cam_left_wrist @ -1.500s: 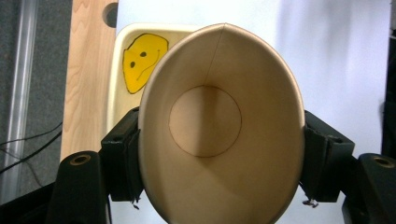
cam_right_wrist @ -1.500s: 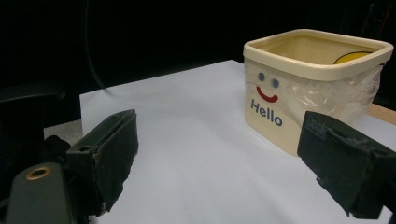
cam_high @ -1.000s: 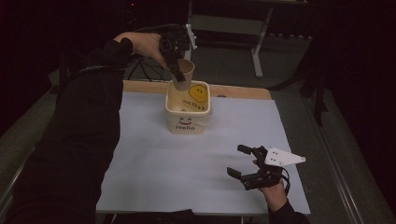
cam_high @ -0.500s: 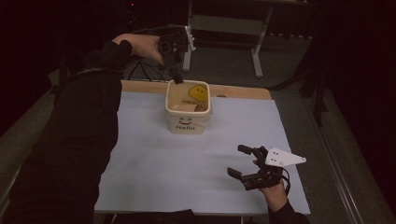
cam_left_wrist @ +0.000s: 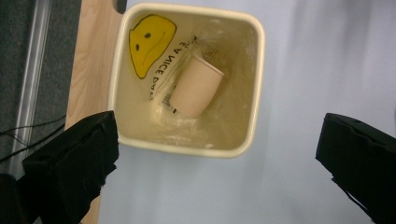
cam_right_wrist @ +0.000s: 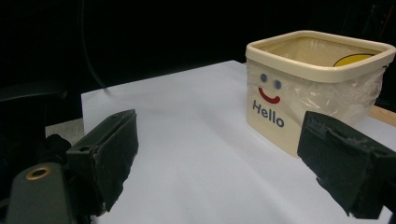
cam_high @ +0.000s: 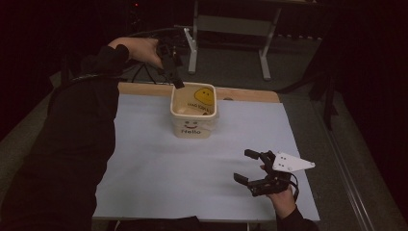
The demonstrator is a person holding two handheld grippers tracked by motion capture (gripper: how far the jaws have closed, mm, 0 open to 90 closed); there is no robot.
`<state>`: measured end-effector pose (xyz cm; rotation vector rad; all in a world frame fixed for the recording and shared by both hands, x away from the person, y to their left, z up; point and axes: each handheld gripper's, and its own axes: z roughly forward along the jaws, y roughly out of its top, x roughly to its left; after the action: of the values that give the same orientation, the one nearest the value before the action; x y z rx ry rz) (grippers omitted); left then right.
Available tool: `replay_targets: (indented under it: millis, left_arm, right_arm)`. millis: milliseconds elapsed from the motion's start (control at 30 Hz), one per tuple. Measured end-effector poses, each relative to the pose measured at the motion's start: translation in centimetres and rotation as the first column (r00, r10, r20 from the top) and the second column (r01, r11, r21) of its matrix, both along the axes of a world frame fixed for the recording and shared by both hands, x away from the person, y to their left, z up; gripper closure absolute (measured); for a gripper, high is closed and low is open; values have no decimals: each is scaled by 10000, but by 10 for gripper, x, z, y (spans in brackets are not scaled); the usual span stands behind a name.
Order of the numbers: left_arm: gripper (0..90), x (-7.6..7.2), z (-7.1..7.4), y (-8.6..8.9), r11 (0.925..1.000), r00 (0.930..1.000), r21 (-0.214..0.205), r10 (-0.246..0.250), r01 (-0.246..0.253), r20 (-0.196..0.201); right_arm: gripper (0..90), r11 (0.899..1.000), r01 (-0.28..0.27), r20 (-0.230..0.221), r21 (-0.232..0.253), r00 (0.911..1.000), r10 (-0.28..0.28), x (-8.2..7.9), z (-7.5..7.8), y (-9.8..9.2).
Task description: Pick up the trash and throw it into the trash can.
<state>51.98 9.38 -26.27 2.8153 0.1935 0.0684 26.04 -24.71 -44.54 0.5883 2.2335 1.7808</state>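
A paper cup [cam_left_wrist: 196, 86] lay on its side at the bottom of the cream bin [cam_high: 210, 117], resting on the clear liner bag [cam_left_wrist: 219, 119] with its open mouth tilted toward one wall. The cup appeared light, thin-walled and easily crushed; a gentle pinch across the rim or mid-body would likely suit it, and the loose, slippery liner could drag along with it. The bin stood near the far edge of the table [cam_high: 159, 173], close to the middle, its "Hello" face toward the person. The left gripper [cam_high: 177, 82] hung above the bin's far rim, jaws spread wide and empty. The right gripper [cam_high: 251, 167] sat near the table's near right corner, well apart from the bin, jaws likewise wide and empty.
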Motion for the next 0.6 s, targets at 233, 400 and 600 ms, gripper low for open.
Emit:
replay_targets:
  millis: [233,400,600]
  left_arm:
    - [3,-12,-1,10,9997,10000,-221,45,-45,3]
    - [3,-22,-4,24,9994,9998,-313,159,-162,-101]
    - [3,-33,-9,45,9988,9989,-326,341,-351,-310]
  right_arm:
    - [121,10000,-54,40,-21,10000,54,0,1,2]
    - [120,9999,-103,17,-105,9999,103,1,1,5]
    - [121,9998,-110,-17,-153,9999,110,3,0,7]
